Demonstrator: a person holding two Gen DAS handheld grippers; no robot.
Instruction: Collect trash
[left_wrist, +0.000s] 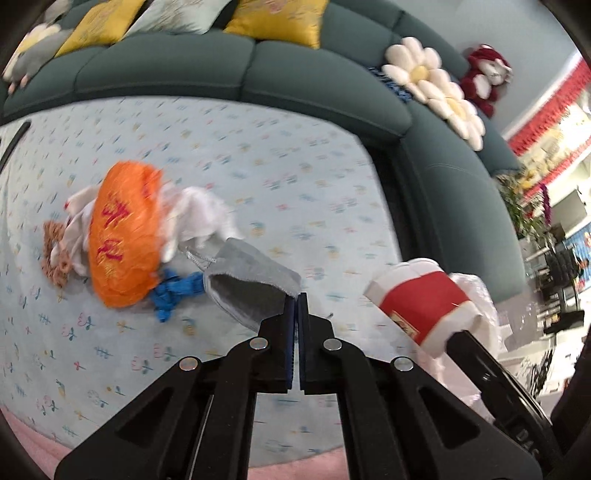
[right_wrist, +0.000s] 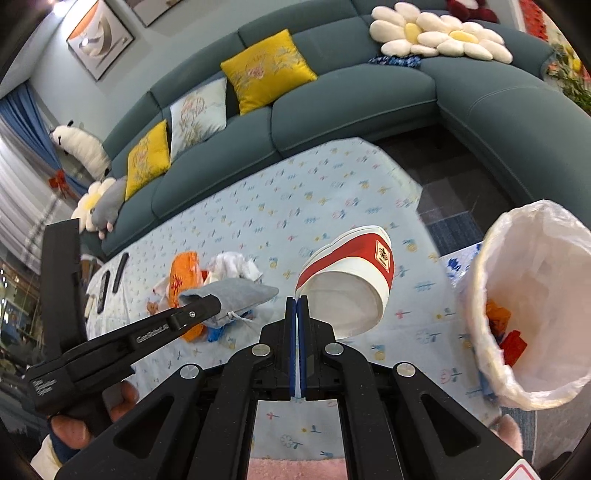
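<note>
My left gripper (left_wrist: 297, 297) is shut on the edge of a grey cloth pouch (left_wrist: 251, 284), which hangs lifted off the table. In the right wrist view the left gripper (right_wrist: 201, 304) grips the same pouch (right_wrist: 240, 293). My right gripper (right_wrist: 297, 298) is shut on the rim of a red and white paper cup (right_wrist: 354, 266), tilted on its side in the air. The cup (left_wrist: 421, 299) and right gripper (left_wrist: 460, 336) show at the right of the left wrist view. An orange bag (left_wrist: 125, 232), white crumpled wrappers (left_wrist: 199, 218) and a blue scrap (left_wrist: 173, 291) lie in a pile.
A bin with a white liner (right_wrist: 491, 258) stands at the right, with orange and red scraps inside. The table wears a pale floral cloth (right_wrist: 332, 192). Two dark remotes (right_wrist: 120, 271) lie at its far left. A teal sofa (right_wrist: 351, 99) with cushions wraps behind.
</note>
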